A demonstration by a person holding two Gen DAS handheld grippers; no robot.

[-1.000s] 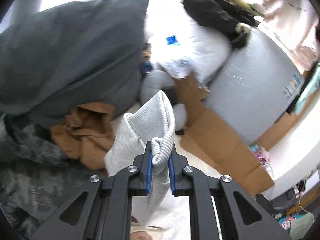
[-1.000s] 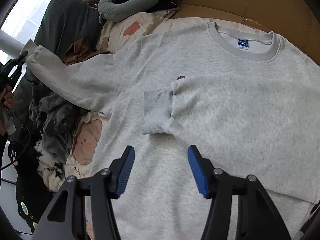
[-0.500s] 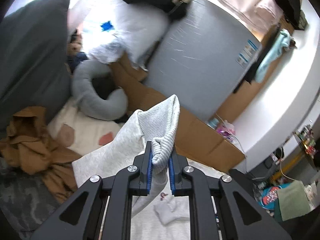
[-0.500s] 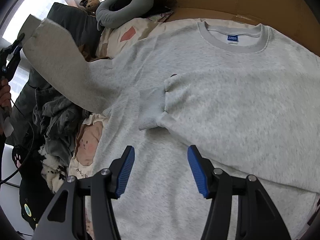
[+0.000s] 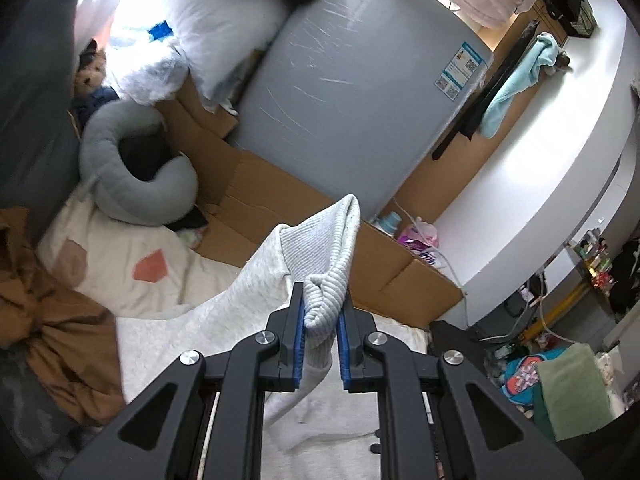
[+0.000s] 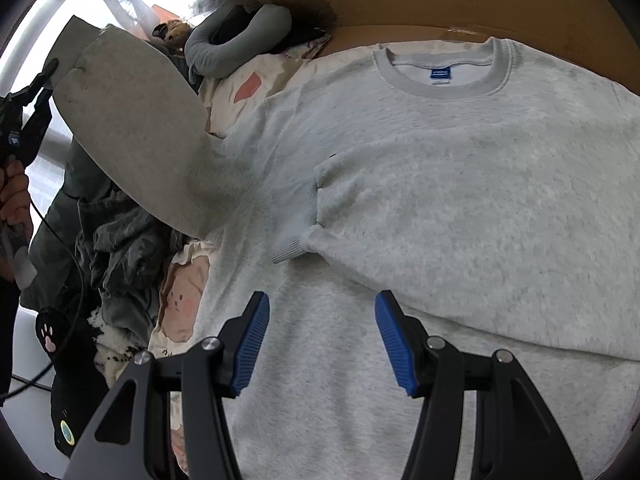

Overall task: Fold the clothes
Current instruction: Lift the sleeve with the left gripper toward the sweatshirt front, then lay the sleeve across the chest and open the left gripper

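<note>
A light grey sweatshirt (image 6: 440,152) lies flat on the bed, collar with a blue label toward the cardboard. One sleeve is folded across the chest, its ribbed cuff (image 6: 292,220) near the middle. The other sleeve (image 6: 132,128) is lifted off the bed at the left. My left gripper (image 5: 320,320) is shut on that sleeve's ribbed cuff (image 5: 328,264); the right wrist view shows it at the far left edge (image 6: 44,76), held by a hand. My right gripper (image 6: 320,340) hovers open over the sweatshirt's lower front, nothing between its fingers.
A grey neck pillow (image 5: 136,176), brown garment (image 5: 52,312) and dark grey clothes (image 6: 120,264) lie left of the sweatshirt. Flattened cardboard (image 5: 280,208) and a grey appliance (image 5: 352,80) stand behind the bed. A cable (image 6: 76,280) hangs at the left.
My left gripper has swung the held sleeve up and toward the sweatshirt's body, turning from the dark pillow side toward the cardboard. The right gripper has drifted slightly, still open.
</note>
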